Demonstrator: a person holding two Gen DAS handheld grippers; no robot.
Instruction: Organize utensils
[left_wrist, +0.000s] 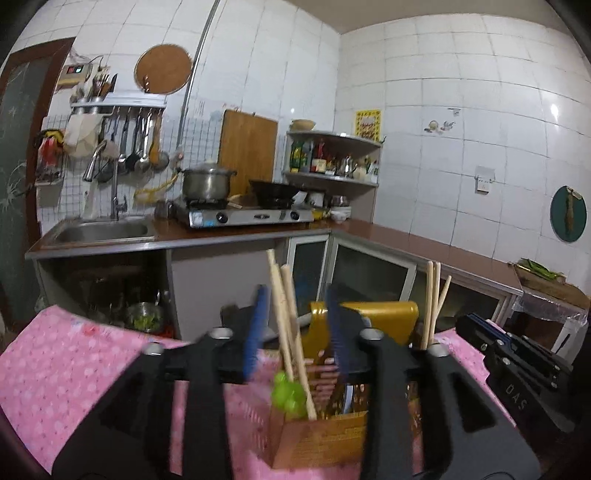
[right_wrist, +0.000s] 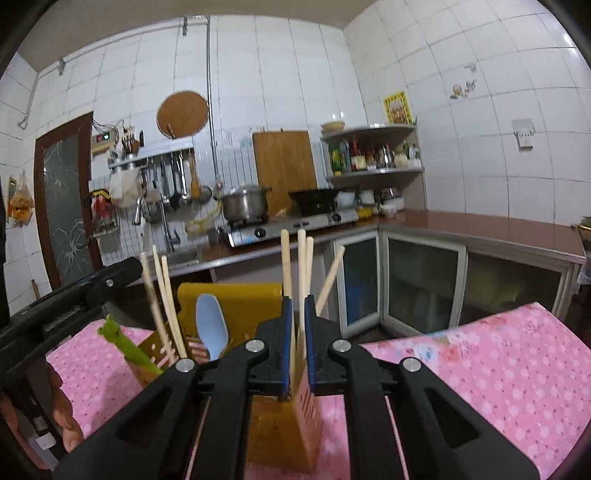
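Two hand-held grippers hang over a wooden utensil holder (left_wrist: 317, 439) that stands on the pink flowered tablecloth (left_wrist: 74, 369), low in the middle of both wrist views. In the left wrist view the left gripper (left_wrist: 295, 332) has its blue pads spread, and a small bunch of chopsticks (left_wrist: 286, 317) stands between them, leaning up and a little to the left. Their lower ends are already down in the holder's near compartment beside a green utensil (left_wrist: 288, 395), and neither pad seems to press on them, though the left pad is blurred. In the right wrist view the right gripper (right_wrist: 297, 339) has its pads drawn close together on a second bunch of chopsticks (right_wrist: 303, 266), pinching them low on their shafts. Their long axis runs nearly straight up the middle of the frame and their lower ends point into the holder directly beneath. A blue spoon (right_wrist: 211, 328) stands in the compartment just left of it. The right hand looks like the one still carrying a load, so I'd judge the next move turns on lowering that upright bunch straight down its own axis before letting go.
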